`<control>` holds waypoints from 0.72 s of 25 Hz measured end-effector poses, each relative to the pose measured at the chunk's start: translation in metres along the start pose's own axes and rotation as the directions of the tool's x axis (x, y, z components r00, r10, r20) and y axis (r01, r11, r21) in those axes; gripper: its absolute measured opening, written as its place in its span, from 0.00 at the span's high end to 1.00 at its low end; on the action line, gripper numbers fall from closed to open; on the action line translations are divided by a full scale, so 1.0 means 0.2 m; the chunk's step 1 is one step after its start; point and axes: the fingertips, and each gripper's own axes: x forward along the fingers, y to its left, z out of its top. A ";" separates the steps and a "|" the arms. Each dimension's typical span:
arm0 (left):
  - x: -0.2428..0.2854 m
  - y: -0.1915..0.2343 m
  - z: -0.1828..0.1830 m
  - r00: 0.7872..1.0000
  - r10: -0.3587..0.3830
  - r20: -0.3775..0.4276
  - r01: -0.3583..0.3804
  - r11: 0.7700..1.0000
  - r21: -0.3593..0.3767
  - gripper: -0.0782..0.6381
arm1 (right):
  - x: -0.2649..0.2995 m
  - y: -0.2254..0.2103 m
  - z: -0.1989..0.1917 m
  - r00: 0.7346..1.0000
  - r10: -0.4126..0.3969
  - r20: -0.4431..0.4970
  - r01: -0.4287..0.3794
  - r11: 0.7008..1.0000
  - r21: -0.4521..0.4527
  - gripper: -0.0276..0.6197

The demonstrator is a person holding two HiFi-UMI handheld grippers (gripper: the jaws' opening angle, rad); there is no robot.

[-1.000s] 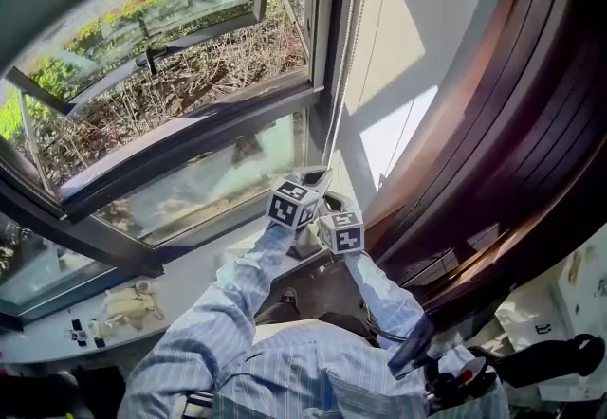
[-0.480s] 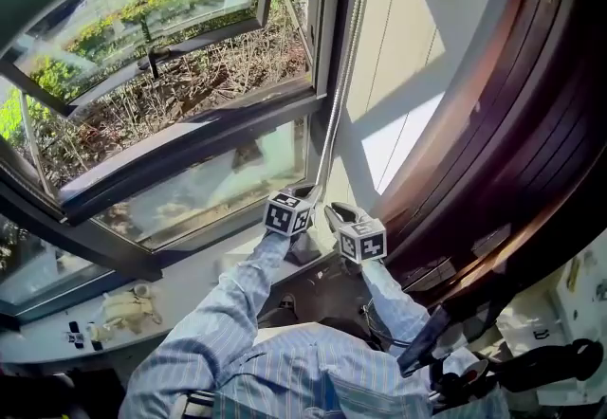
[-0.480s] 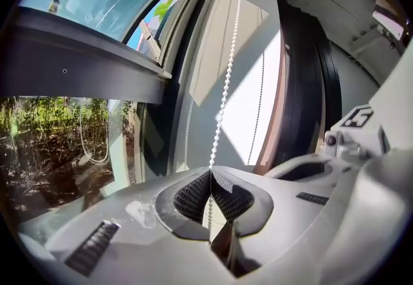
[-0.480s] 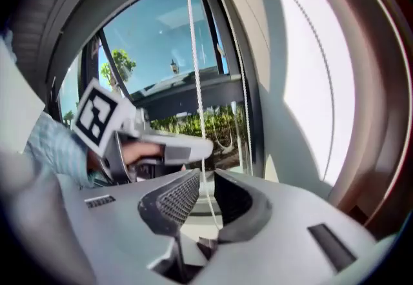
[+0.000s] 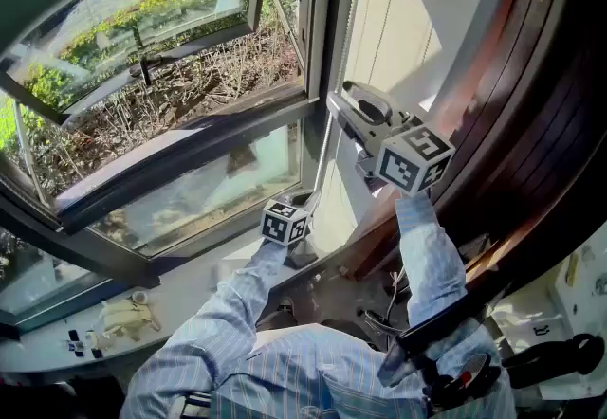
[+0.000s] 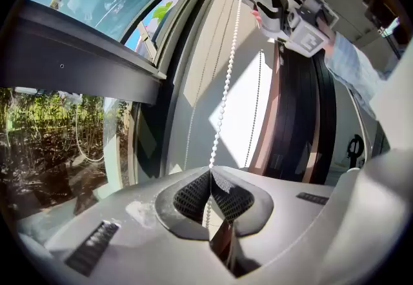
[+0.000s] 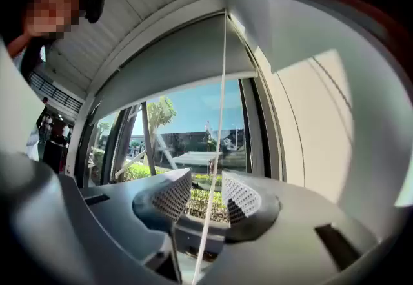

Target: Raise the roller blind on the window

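The grey fabric roller blind (image 7: 168,68) hangs well above the right jaws and covers only the top of the window. Its white beaded pull chain (image 6: 222,100) drops straight down from that end, and both tools work on it. The left gripper (image 6: 210,190) sits low with its jaws closed tight on the chain, which rises taut from between the pads. This grip likely anchors the chain so the blind cannot slip back. The right gripper (image 7: 205,196) is higher on the same chain. Its jaws have just been opening and stand wide apart, and the chain runs between them without touching either pad, apparently lined up for a fresh hold, hand over hand. Right of the left jaws, a thin dark beaded line (image 6: 258,106) crosses the pale sunlit wall (image 5: 403,0); whether it is the chain's other run or its shadow cannot be told. Left of both jaws stands the dark-framed open window sash (image 5: 190,137), and to their right the dark brown wooden panelling (image 5: 531,123). Neither crosses the chain's line.
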 end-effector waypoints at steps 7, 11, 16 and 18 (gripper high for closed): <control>-0.01 0.00 -0.06 1.000 0.010 -0.019 -0.010 0.999 -0.030 0.88 | 0.11 -0.07 0.25 0.997 -0.039 0.061 0.040 0.999 -0.015 0.95; -0.02 0.01 -0.11 1.000 -0.006 -0.020 0.005 0.998 -0.058 0.88 | 0.09 -0.10 0.24 0.994 -0.042 0.097 0.031 0.994 0.109 0.95; -0.13 0.06 -0.08 0.999 0.029 0.037 -0.027 0.998 -0.064 0.88 | 0.07 -0.10 0.23 0.991 -0.094 0.096 0.093 0.996 0.012 0.95; -0.22 0.11 0.04 0.989 0.068 0.129 -0.054 0.993 -0.103 0.88 | 0.04 -0.12 0.21 0.988 -0.116 0.101 0.116 0.993 0.000 0.95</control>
